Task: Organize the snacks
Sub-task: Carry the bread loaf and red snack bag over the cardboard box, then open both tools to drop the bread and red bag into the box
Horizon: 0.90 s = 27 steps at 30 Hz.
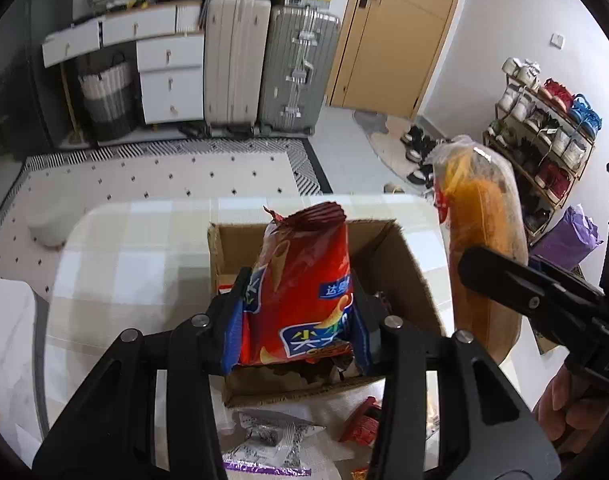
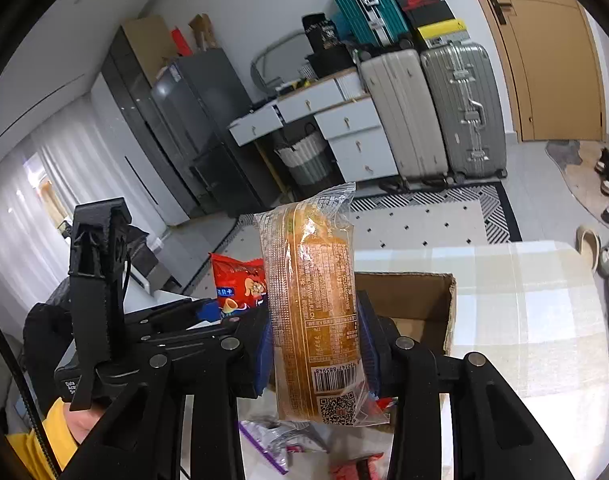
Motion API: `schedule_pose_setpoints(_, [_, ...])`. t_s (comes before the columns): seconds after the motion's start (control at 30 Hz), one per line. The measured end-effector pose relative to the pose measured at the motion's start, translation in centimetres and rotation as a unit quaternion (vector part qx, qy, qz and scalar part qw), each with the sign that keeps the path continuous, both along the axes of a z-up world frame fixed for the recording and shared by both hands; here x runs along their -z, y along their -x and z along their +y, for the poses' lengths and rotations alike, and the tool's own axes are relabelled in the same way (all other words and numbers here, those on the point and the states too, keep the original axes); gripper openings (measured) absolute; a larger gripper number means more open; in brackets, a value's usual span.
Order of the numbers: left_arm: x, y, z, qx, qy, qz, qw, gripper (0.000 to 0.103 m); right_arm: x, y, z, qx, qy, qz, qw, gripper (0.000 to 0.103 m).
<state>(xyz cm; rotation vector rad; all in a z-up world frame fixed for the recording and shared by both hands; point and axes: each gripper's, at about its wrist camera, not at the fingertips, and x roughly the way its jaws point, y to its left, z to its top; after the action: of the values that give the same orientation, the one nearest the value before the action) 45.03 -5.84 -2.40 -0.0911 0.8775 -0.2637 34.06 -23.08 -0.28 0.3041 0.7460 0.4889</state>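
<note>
left gripper (image 1: 298, 320): red chip bag (image 1: 300, 280), Chinese lettering; right gripper (image 2: 314, 344): barcoded bread pack (image 2: 312, 312)

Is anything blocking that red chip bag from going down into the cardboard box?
Nothing visible does. The red chip bag, held in the left gripper, hangs right over the open cardboard box. The bread packet in the right gripper is off to the side.

Bright, even daylight in both views, strongest from the curtained window (image 2: 28, 216) at the left edge. Pale glare across the checked tablecloth (image 1: 144, 248), washing out its pattern. Soft shadows only. Heavy fisheye bending: door (image 1: 400, 32) and suitcases (image 2: 432, 112) curved, black vignette in the corners. Sharp at centre, slightly smeared toward the rim.
</note>
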Motion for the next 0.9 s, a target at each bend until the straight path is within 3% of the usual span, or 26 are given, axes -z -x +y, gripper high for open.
schedule_pose_setpoints(0.3, [4.4, -4.0, -0.4, 0.015, -0.004, 0.036, 0.9992, 0.04, 3.0, -2.3, 0.7, -0.001, 0.015, 0.031, 0.999, 0.037])
schedule_pose_setpoints(0.4, [5.7, -3.4, -0.4, 0.018, -0.008, 0.04, 0.999, 0.04, 3.4, -3.4, 0.8, -0.001, 0.018, 0.038, 0.999, 0.037])
schedule_pose_setpoints(0.6, [6.5, -3.1, -0.3, 0.021, -0.012, 0.038, 0.999, 0.04, 4.0, -4.2, 1.4, 0.001, 0.027, 0.044, 0.999, 0.037])
schedule_pose_setpoints(0.73, [6.3, -2.9, 0.3, 0.009, -0.021, 0.032, 0.9992, 0.053, 4.5, -4.5, 1.5, 0.0, 0.031, 0.048, 0.998, 0.037])
schedule_pose_setpoints(0.9, [5.6, -1.4, 0.9, 0.009, -0.023, 0.018, 0.9995, 0.054, 4.8, -4.6, 1.6, 0.001, 0.033, 0.05, 0.998, 0.037])
